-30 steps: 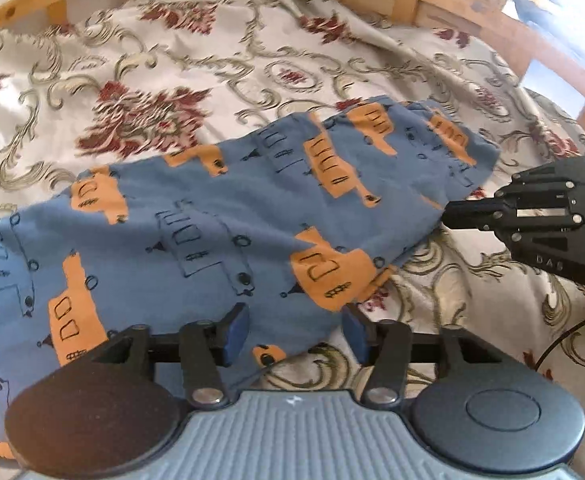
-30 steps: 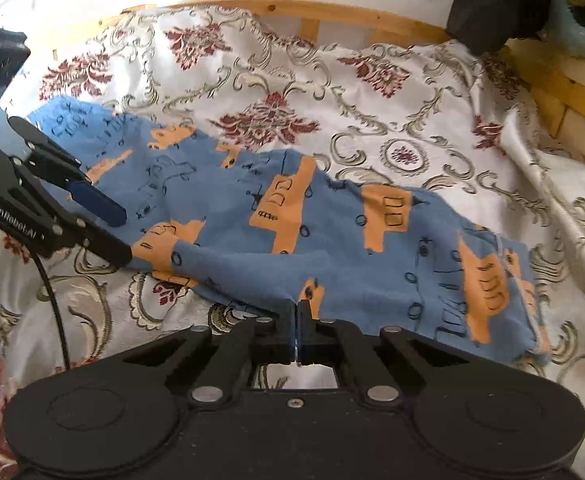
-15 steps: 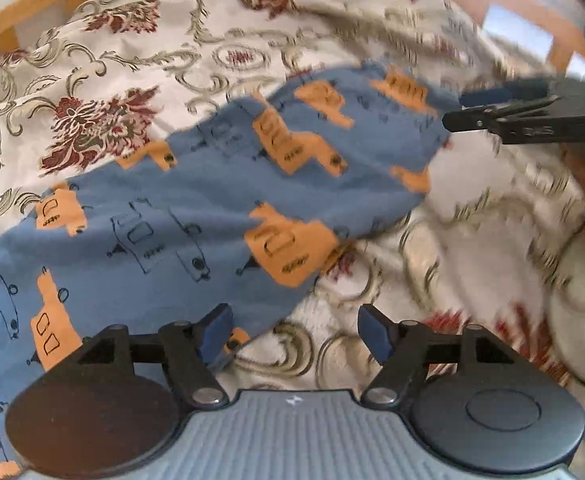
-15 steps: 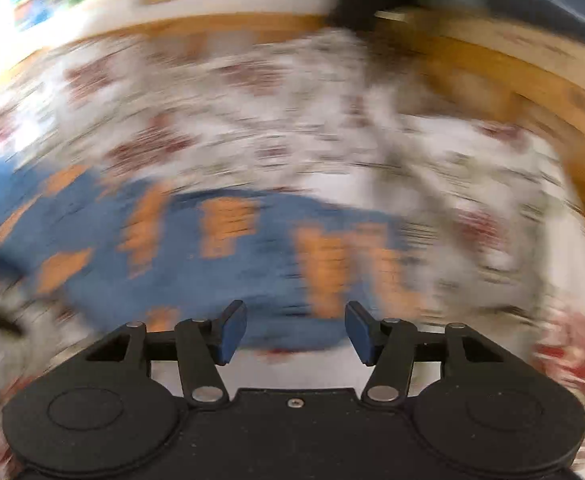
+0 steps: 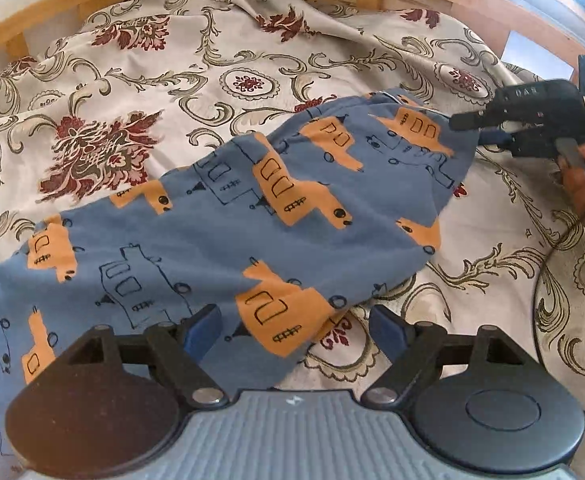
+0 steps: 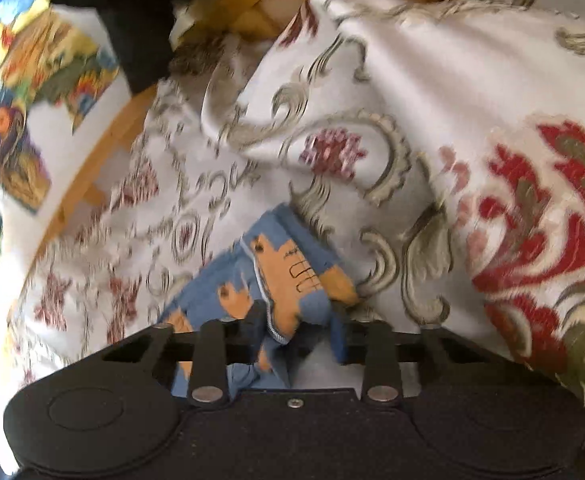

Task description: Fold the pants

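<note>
The right gripper point(image 6: 298, 334) has its fingers point(image 6: 338, 340) spread apart around a bunched end of the blue pants point(image 6: 280, 280) with orange prints. The cloth lies on the floral bedspread point(image 6: 432, 100), which rises in a fold beside it. Past it run a wooden bed frame point(image 6: 104, 152) and colourful pictures point(image 6: 20, 120), blurred.
</note>
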The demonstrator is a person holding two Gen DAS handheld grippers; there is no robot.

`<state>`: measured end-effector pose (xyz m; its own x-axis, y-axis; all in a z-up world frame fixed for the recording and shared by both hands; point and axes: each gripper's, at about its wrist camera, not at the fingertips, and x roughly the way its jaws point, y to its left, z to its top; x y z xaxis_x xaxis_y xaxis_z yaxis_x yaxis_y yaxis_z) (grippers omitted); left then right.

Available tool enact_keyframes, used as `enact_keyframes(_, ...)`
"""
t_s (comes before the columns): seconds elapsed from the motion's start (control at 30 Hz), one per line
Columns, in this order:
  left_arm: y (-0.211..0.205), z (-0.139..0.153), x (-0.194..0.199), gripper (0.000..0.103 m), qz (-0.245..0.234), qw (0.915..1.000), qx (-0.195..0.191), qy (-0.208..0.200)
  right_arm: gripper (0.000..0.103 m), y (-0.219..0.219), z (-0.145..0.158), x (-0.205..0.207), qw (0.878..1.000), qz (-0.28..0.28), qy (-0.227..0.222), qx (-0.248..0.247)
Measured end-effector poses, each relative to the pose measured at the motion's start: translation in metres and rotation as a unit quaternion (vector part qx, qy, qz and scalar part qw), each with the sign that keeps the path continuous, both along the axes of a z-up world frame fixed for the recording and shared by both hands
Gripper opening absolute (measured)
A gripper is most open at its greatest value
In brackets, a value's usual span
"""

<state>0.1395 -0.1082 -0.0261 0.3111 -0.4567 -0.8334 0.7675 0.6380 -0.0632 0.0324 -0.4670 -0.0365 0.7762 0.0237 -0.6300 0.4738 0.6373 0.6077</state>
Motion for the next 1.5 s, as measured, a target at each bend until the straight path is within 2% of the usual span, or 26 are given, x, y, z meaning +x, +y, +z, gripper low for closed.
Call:
enact_keyframes(0.07,0.0,-0.001,-0.001,0.085,0.0,1.0,0.002,0.0,0.015,0.006,0.007,0.0,0.999,-0.001,-0.003,-0.043)
enact_keyframes(0.13,0.001,-0.003,-0.001,0.085,0.001,1.0,0.004,0.002,0.014,0.021,0.021,0.001,0.991,0.016,-0.006,-0.132)
enact_keyframes(0.2,0.001,-0.005,0.0,0.085,0.004,0.9999,0.006,0.008,0.015,0.042,0.034,0.003,0.967,0.034,-0.002,-0.253)
enact_keyframes(0.23,0.002,-0.006,0.001,0.085,0.006,0.9999,0.006,0.01,0.015,0.053,0.036,0.005,0.948,0.041,0.009,-0.315)
enact_keyframes(0.27,0.002,-0.007,0.001,0.085,0.008,0.9999,0.005,0.012,0.02,0.059,0.032,0.011,0.935,0.047,0.031,-0.35)
enact_keyframes(0.37,0.004,-0.005,0.001,0.085,0.012,0.9999,0.001,0.011,0.041,0.056,0.006,0.023,0.927,0.06,0.107,-0.356)
enact_keyframes(0.43,0.009,-0.001,0.002,0.085,0.016,0.9998,-0.006,0.008,0.049,0.055,0.007,0.019,0.926,0.056,0.101,-0.361)
enact_keyframes(0.47,0.013,0.002,0.002,0.085,0.019,0.9998,-0.01,0.002,0.062,0.058,0.013,0.016,0.92,0.05,0.09,-0.378)
enact_keyframes(0.5,0.018,0.005,0.002,0.085,0.024,0.9996,-0.013,-0.006,0.08,0.064,0.02,0.012,0.908,0.042,0.073,-0.41)
enact_keyframes(0.57,0.031,0.011,0.005,0.086,0.04,0.9987,-0.02,-0.023,0.091,0.08,0.028,0.005,0.873,0.028,0.037,-0.485)
enact_keyframes(0.6,0.039,0.014,0.009,0.087,0.053,0.9978,-0.023,-0.032,0.09,0.088,0.031,0.006,0.861,0.037,0.016,-0.507)
enact_keyframes(0.63,0.047,0.016,0.015,0.087,0.07,0.9965,-0.024,-0.04,0.089,0.093,0.032,0.011,0.859,0.061,-0.001,-0.509)
enact_keyframes(0.7,0.063,0.017,0.03,0.087,0.113,0.9923,-0.024,-0.046,0.083,0.103,0.03,0.029,0.865,0.147,-0.024,-0.48)
enact_keyframes(0.77,0.083,0.013,0.051,0.088,0.166,0.985,-0.028,-0.038,0.083,0.113,0.026,0.053,0.859,0.225,-0.046,-0.457)
enact_keyframes(0.87,0.116,-0.004,0.075,0.087,0.236,0.9716,-0.003,-0.016,0.083,0.119,0.006,0.097,0.854,0.31,-0.008,-0.418)
enact_keyframes(0.93,0.143,-0.02,0.079,0.087,0.263,0.9643,0.028,0.004,0.084,0.111,-0.011,0.115,0.845,0.32,0.029,-0.428)
enact_keyframes(1.0,0.171,-0.022,0.064,0.087,0.243,0.9698,0.018,-0.006,0.093,0.091,-0.013,0.117,0.853,0.298,0.034,-0.427)
enact_keyframes(1.07,0.182,-0.019,0.046,0.088,0.227,0.9723,0.053,-0.022,0.088,0.078,-0.003,0.112,0.852,0.281,0.041,-0.439)
enact_keyframes(1.13,0.184,-0.01,0.033,0.088,0.226,0.9714,0.066,-0.029,0.088,0.077,0.015,0.106,0.846,0.288,0.022,-0.449)
enact_keyframes(1.17,0.184,-0.005,0.033,0.088,0.226,0.9723,0.055,-0.025,0.09,0.082,0.025,0.109,0.84,0.3,-0.001,-0.452)
enact_keyframes(1.23,0.18,0.011,0.045,0.088,0.226,0.974,0.002,-0.013,0.093,0.097,0.037,0.123,0.832,0.323,-0.029,-0.451)
enact_keyframes(1.3,0.168,0.02,0.075,0.088,0.257,0.9641,-0.061,0.028,0.093,0.118,0.042,0.149,0.824,0.347,-0.053,-0.445)
enact_keyframes(1.33,0.163,0.02,0.09,0.088,0.28,0.9542,-0.089,0.054,0.093,0.127,0.045,0.155,0.821,0.357,-0.062,-0.442)
enact_keyframes(1.37,0.159,0.019,0.105,0.087,0.314,0.9398,-0.109,0.078,0.092,0.136,0.047,0.168,0.817,0.367,-0.069,-0.441)
enact_keyframes(1.47,0.153,0.005,0.143,0.081,0.412,0.883,-0.15,0.168,0.091,0.166,0.05,0.198,0.807,0.389,-0.085,-0.435)
enact_keyframes(1.5,0.152,-0.002,0.15,0.078,0.431,0.8693,-0.151,0.19,0.091,0.175,0.052,0.204,0.807,0.395,-0.088,-0.431)
